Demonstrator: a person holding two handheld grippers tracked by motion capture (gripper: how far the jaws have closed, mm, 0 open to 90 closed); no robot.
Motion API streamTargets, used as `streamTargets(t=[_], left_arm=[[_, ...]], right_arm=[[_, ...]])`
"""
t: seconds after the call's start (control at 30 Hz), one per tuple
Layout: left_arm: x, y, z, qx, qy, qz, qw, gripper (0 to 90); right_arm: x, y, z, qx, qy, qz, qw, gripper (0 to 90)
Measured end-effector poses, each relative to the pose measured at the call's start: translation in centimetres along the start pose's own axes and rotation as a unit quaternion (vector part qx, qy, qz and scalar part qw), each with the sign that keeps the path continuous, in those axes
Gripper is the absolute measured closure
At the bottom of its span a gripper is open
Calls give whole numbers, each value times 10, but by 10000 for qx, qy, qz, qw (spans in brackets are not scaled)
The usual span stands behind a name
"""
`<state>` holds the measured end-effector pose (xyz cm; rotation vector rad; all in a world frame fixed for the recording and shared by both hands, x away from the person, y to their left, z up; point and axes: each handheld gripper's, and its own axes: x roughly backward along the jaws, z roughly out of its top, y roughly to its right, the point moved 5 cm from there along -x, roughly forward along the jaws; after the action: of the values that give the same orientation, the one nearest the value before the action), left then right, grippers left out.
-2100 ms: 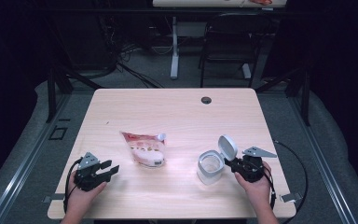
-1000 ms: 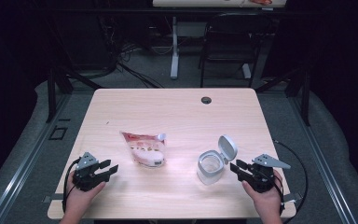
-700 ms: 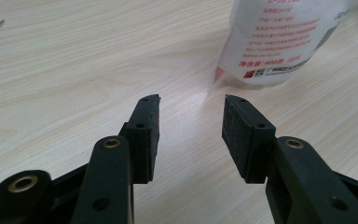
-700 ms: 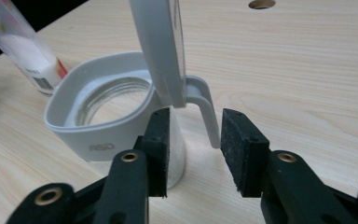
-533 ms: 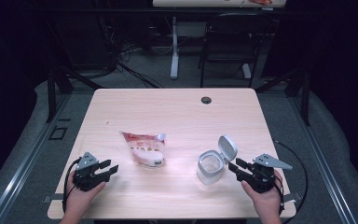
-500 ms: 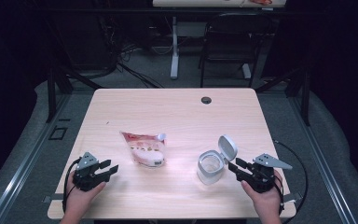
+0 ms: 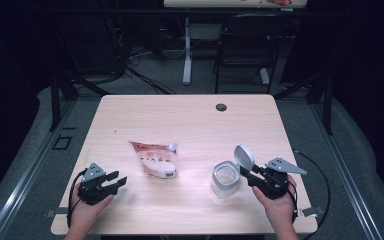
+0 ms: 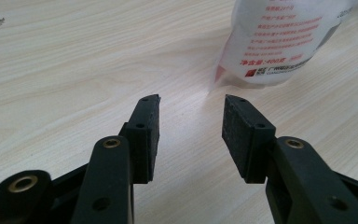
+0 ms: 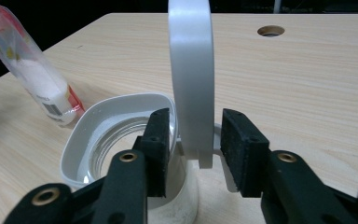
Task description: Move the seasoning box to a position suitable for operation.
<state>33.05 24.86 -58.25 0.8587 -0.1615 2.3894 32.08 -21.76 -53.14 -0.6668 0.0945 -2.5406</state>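
The jar (image 7: 225, 179) sits lower right of centre in the high view, its hinged lid (image 7: 244, 157) flipped up and standing on edge. In the right gripper view that lid (image 9: 191, 79) rises straight up the middle of the frame, between the pads of the right gripper (image 9: 196, 135) — the jaws have just been narrowing, yet a sliver of gap shows on each side, so nothing is pinched. The right gripper (image 7: 254, 176) sits just right of the jar in the high view. Moving out: the pouch (image 7: 155, 159) lies flat near the centre of the table (image 7: 190, 115) (red print on white). Down at lower left, the left gripper (image 7: 114, 182) is spread and empty — its own view has the pouch (image 8: 279, 42) upper right, well beyond the pads.
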Motion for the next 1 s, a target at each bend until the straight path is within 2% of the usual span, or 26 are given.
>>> streamTargets(t=[0.2,0.3,0.6,1.0], left_arm=[[0,-1,0,22,26,21,10000,567],[1,-1,0,13,0,11,10000,567],[0,0,0,10,-5,15,10000,567],[0,0,0,10,-1,9,10000,567]], right_arm=[[-3,0,3,96,-10,-45,9999,749],[-3,-1,4,241,-25,-137,9996,773],[-3,-2,5,355,-61,-106,9993,781],[-3,-6,4,436,-92,191,9988,779]])
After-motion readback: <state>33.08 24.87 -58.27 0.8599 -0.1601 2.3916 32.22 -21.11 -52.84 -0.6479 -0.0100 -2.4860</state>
